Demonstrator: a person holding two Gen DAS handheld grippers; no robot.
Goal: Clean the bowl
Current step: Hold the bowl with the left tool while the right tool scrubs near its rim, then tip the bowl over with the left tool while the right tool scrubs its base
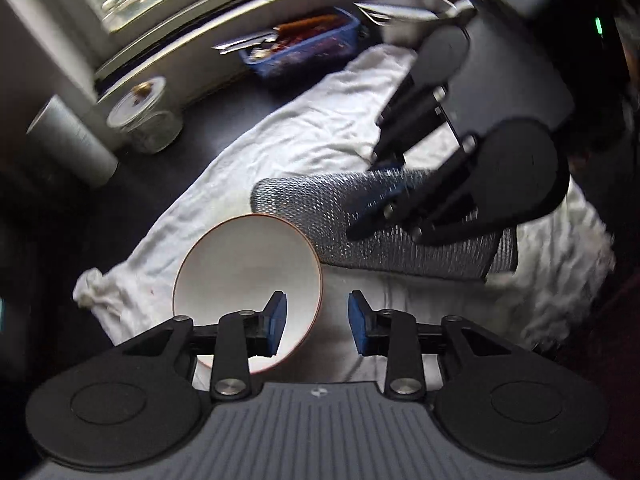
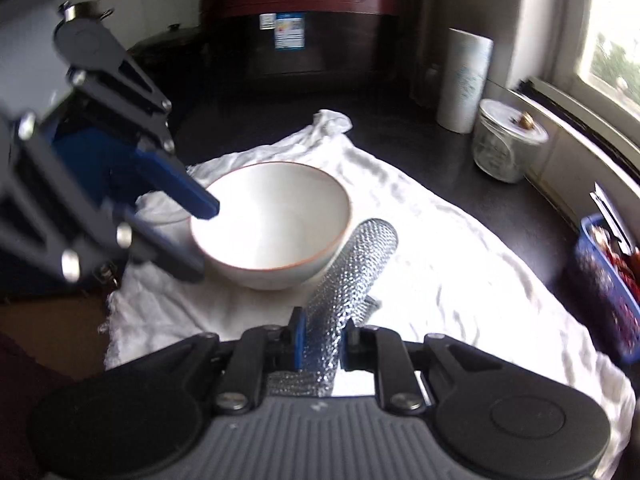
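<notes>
The white ceramic bowl with a thin reddish rim (image 2: 272,224) sits upright on a rumpled white cloth (image 2: 460,264) spread over a dark countertop, and everything else is easiest to place off that bowl.

The right gripper (image 2: 322,338) is clenched on a rolled silvery mesh scrubbing cloth (image 2: 352,280), whose free end pokes up just beside the bowl's near rim. I can't tell if it touches the rim. The lower end of the roll is hidden behind the gripper body.

The left gripper (image 1: 317,322) is released, nothing between its blue pads. In its own view one pad overlaps the bowl's rim and the other hangs over bare cloth. From the right wrist view one blue finger (image 2: 188,192) points at the bowl's far-left rim, but it's motion-blurred, so contact is hard to call.

Beyond the bowl, toward the window, stand a glass jar with a lid (image 2: 506,146) and a white paper roll (image 2: 464,80). A blue plastic basket (image 2: 604,284) is cut off at the edge, contents too smeared to name.
</notes>
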